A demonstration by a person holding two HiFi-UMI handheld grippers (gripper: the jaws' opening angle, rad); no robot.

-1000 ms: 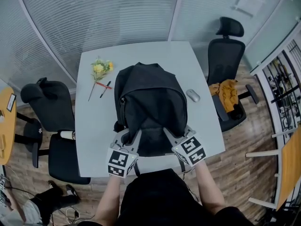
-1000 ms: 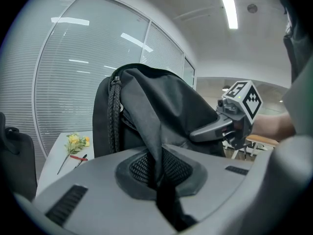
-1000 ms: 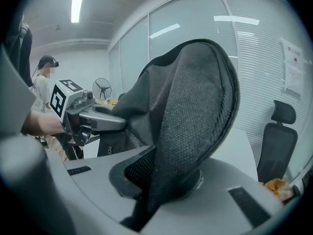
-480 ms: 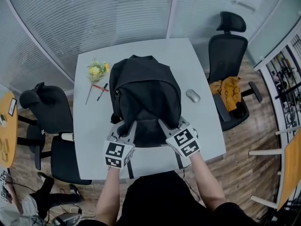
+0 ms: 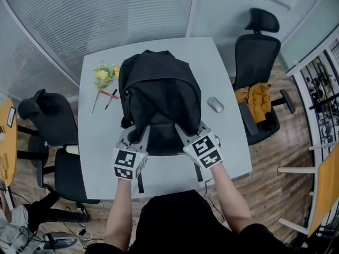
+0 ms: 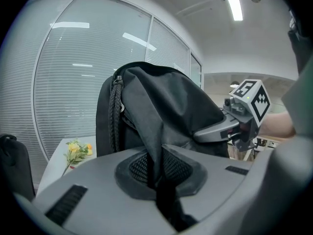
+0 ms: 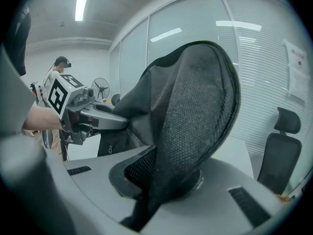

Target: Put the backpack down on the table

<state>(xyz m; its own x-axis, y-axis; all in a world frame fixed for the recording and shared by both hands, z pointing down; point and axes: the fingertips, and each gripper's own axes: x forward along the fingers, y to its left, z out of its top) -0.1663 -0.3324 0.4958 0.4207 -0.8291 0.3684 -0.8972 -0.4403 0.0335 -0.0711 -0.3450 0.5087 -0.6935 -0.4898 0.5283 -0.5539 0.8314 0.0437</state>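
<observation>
A black backpack [image 5: 159,91] is over the middle of the grey table [image 5: 98,136], held by its two shoulder straps. I cannot tell whether its bottom touches the tabletop. My left gripper [image 5: 143,135] is shut on the left strap [image 6: 157,146], which runs down between its jaws. My right gripper [image 5: 178,129] is shut on the padded mesh strap [image 7: 193,111]. In the left gripper view the backpack [image 6: 166,99] fills the middle, with the right gripper [image 6: 215,129] beside it. In the right gripper view the left gripper [image 7: 100,120] shows at the left.
Yellow flowers [image 5: 104,74] and a pen [image 5: 109,100] lie on the table's far left, and a grey mouse [image 5: 215,104] lies to the backpack's right. Black office chairs stand at the left [image 5: 50,118] and the right [image 5: 259,62], the right one with a yellow cloth [image 5: 255,98].
Both grippers have carried the backpack farther over the table, away from the person. Both grips on the straps are unchanged.
</observation>
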